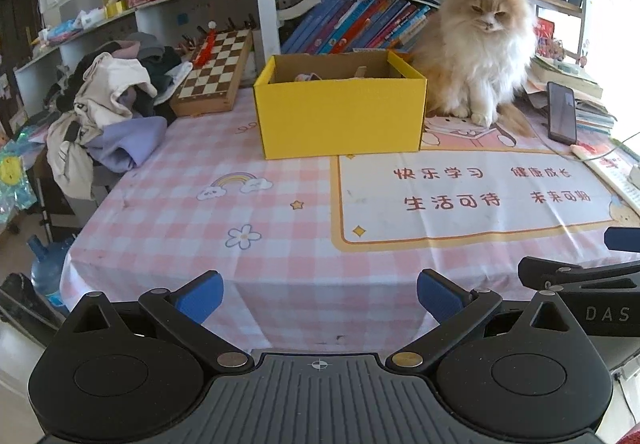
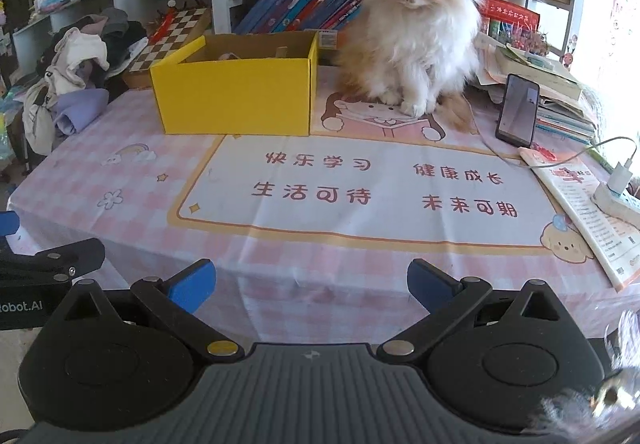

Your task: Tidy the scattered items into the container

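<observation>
Both grippers, left [image 1: 319, 298] and right [image 2: 310, 286], spread empty at the near table [image 1: 280, 244] edge, box [image 1: 340, 112] far across beside the cat [image 1: 478, 44] with items already inside; probably best withdrawn slowly, keeping well clear of the cat.

Matt cardboard box [image 1: 340, 116]; smooth cloth table cover [image 1: 280, 212].
</observation>
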`<action>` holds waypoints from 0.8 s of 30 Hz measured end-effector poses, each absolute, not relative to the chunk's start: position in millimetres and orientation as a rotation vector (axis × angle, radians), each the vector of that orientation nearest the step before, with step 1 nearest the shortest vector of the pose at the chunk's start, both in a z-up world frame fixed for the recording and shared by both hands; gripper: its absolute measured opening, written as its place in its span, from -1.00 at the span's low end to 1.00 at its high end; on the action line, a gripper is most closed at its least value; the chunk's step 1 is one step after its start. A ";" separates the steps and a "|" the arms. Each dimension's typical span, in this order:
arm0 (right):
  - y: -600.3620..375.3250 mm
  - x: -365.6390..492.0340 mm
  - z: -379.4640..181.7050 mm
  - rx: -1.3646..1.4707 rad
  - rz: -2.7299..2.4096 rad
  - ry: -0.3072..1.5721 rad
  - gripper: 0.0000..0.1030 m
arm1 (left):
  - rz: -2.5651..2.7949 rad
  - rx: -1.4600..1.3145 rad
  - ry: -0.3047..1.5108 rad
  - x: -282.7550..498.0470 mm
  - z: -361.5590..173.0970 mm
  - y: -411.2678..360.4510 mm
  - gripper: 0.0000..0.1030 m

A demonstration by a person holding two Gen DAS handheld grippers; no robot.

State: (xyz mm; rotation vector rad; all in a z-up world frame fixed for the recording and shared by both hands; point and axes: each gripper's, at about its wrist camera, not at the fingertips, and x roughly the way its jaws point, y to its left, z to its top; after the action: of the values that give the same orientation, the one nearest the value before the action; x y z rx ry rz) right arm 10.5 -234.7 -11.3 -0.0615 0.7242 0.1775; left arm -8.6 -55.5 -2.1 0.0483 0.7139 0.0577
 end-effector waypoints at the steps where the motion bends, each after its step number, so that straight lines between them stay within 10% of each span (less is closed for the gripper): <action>1: -234.4 10.4 -11.3 -0.062 0.180 0.725 1.00 | 0.059 0.049 0.714 -8.9 -1.9 -55.8 1.00; 24: -233.5 4.3 -11.4 -0.067 0.202 0.718 1.00 | 0.074 0.046 0.706 -16.1 1.9 -57.1 1.00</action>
State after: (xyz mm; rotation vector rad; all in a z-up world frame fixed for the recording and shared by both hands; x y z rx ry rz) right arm 4.3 -233.5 -11.4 -0.0666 0.7181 0.2021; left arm -16.1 -57.1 1.9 0.0461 0.7056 0.0737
